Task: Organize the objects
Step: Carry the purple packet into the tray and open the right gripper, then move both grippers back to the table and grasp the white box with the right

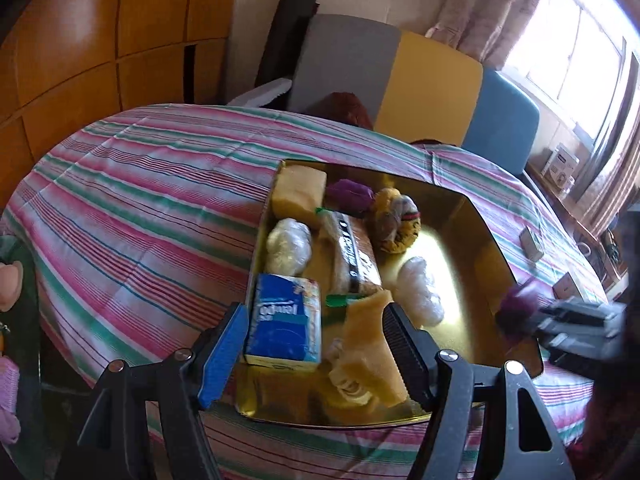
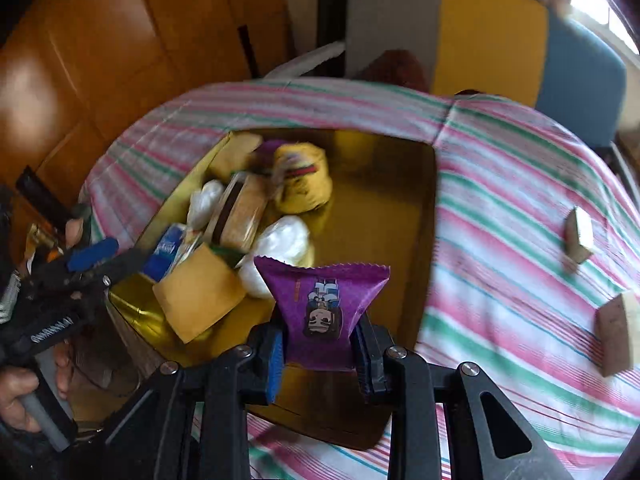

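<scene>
Purple snack packet (image 2: pixel 322 312) over the gold tray (image 2: pixel 400 216)
Our right gripper (image 2: pixel 320 354) clamps its crinkle-edged cartoon wrapper; our left gripper (image 1: pixel 316 344) stands apart.

Black angular linkage arms with round silver screws at the joints on both grippers, left gripper (image 1: pixel 316 344) and right gripper (image 2: pixel 320 364). Ribbed blue pad (image 1: pixel 222 354) on one left finger, ribbed black face (image 1: pixel 406 346) on the other; blue ribbed pads (image 2: pixel 276 362) on the right pair, triangular cutouts in the outer arms. Beside the left gripper (image 2: pixel 92 264) in the right view: white lettering along its black body, grey handle (image 2: pixel 44 420) below it, wrapped by a hand (image 2: pixel 24 396).
</scene>
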Demonstrator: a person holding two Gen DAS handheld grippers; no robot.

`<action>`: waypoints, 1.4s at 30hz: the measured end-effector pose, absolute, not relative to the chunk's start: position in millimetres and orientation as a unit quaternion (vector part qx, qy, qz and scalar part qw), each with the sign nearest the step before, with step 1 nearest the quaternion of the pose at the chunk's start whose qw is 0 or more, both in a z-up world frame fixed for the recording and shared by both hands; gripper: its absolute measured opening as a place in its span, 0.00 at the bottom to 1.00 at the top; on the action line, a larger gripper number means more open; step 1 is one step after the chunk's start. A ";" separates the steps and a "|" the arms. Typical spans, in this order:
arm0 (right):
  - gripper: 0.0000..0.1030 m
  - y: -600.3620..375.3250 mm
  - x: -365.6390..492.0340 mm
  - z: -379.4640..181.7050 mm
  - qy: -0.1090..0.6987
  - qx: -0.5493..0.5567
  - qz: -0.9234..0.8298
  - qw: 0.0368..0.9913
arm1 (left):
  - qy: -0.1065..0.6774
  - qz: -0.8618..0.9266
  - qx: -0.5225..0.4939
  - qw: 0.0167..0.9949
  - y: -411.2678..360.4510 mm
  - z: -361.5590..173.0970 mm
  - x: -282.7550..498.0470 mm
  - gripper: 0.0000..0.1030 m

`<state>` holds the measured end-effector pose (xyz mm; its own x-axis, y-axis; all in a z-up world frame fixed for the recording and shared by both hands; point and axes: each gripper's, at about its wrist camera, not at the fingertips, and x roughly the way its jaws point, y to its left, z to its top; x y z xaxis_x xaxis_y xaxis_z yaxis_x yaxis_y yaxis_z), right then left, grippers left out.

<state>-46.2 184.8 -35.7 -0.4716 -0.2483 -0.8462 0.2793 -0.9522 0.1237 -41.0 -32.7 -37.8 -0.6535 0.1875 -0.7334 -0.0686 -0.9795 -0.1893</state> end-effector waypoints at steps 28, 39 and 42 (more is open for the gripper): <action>0.84 236.7 -30.3 -19.6 -0.062 0.444 -0.880 0.159 | -0.012 0.912 -0.394 0.111 5.0 -24.5 -35.3 0.69; 0.85 380.7 -31.5 -26.6 -0.116 0.465 -0.877 -0.039 | 0.030 0.903 -0.397 0.163 53.1 -19.2 -34.1 0.69; 0.89 420.9 -26.7 -23.5 -0.131 0.455 -0.877 -0.077 | 0.037 0.897 -0.400 0.184 67.4 -19.6 -33.2 0.69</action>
<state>-26.7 420.9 -23.5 -0.5735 0.0156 -0.8191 -0.2544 -0.9538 0.1600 -33.2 67.4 -19.6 -0.6131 0.3005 -0.7306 -0.3593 -0.9297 -0.0808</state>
